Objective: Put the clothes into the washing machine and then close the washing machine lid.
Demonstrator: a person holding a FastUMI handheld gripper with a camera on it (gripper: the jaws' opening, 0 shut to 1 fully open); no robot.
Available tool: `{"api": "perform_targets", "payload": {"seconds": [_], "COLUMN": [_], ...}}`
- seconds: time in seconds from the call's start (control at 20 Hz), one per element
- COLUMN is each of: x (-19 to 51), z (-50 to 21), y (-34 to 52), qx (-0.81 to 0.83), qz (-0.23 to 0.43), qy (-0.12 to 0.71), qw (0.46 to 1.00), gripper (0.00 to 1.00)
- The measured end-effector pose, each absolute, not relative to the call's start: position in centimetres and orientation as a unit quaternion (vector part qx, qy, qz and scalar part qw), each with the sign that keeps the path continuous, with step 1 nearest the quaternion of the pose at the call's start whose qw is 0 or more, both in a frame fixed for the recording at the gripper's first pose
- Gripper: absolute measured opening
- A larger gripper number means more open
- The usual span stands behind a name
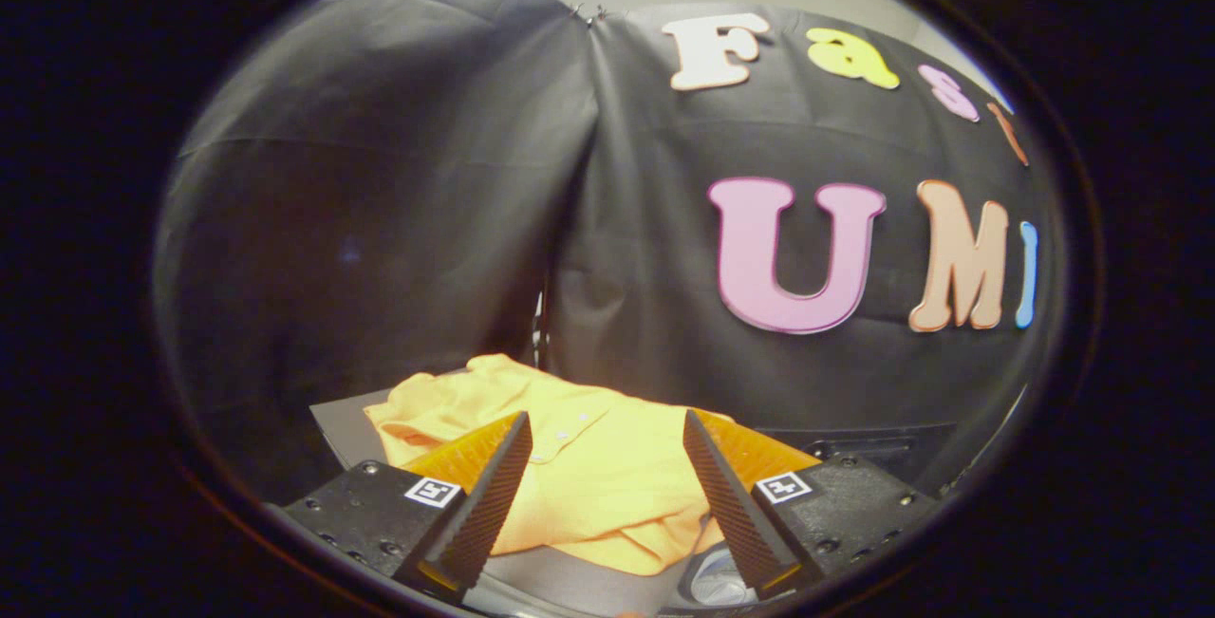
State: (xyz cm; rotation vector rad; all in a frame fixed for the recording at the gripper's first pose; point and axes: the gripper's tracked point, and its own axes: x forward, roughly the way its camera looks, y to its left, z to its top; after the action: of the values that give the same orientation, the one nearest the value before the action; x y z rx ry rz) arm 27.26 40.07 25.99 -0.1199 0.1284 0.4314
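Observation:
A yellow-orange shirt [579,466] with small white buttons lies crumpled on a grey flat surface [346,428], which may be the washing machine's top. My gripper [606,428] hovers over the shirt with its two fingers spread wide apart. The shirt shows in the gap between the fingers and just ahead of them. Neither finger presses on the cloth. Below the shirt's near edge, a pale rounded part [717,580] of the machine peeks out; I cannot tell whether it is the lid or the opening.
The booth's black cloth wall [380,219] stands close behind the shirt, with a seam running down its middle. A dark panel [883,447] sits beyond the right finger.

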Motion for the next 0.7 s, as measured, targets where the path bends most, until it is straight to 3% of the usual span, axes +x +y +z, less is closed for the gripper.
{"api": "perform_targets", "payload": {"seconds": [0.4, 0.7], "x": [28.7, 28.6], "z": [19.0, 17.7], "y": [41.1, 41.4], "qx": [-0.076, -0.066], "qz": [0.227, 0.238], "qy": [0.203, 0.228], "qw": [0.949, 0.942], "gripper": [0.98, 0.98]}}
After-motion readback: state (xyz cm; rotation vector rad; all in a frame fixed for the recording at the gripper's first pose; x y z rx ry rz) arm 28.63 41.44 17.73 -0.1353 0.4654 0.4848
